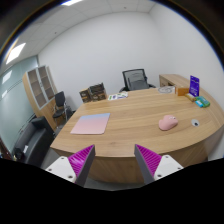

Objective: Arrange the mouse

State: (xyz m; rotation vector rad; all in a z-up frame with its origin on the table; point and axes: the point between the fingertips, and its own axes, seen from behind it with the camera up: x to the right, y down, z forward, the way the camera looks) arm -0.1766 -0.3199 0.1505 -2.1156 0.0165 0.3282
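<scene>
Across the wooden desk (120, 125) a pink mouse (168, 123) lies well apart from its pink mat (91, 124); my claw (115, 160) hangs back, wide and empty, to line up.

I see a smooth wooden desk (120, 125) with a soft shine. The pink mouse (168, 123) looks like smooth plastic, and the pink mouse pad (91, 124) looks matt.

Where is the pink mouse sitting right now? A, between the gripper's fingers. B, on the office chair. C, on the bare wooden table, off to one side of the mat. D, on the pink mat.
C: the mouse lies on the bare wooden table, well apart from the pink mat, and far beyond the open gripper, which holds nothing.
</scene>
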